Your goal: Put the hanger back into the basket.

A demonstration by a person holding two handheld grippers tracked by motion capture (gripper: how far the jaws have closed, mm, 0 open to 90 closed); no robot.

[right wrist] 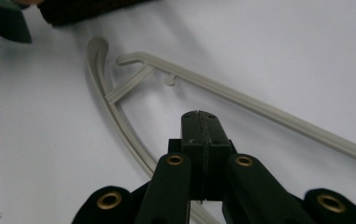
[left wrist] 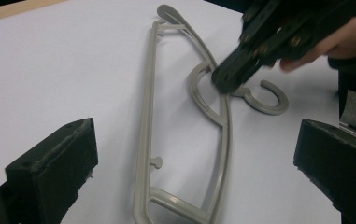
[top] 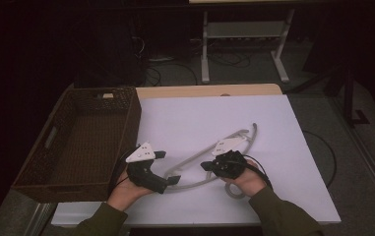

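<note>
Pinching the hanger (left wrist: 222, 116), apparently, right tool (left wrist: 227, 79).

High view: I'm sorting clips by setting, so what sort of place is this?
Probably a lab or workshop bench: a white-covered table with a grey hanger and wicker basket, a metal stand and cables on the floor behind.

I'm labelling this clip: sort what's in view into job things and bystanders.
In the job: coat hanger, right gripper with jaws shut at its neck, left gripper with jaws open beside it.
Lying about: wicker basket, white sheet, metal stand.
</note>
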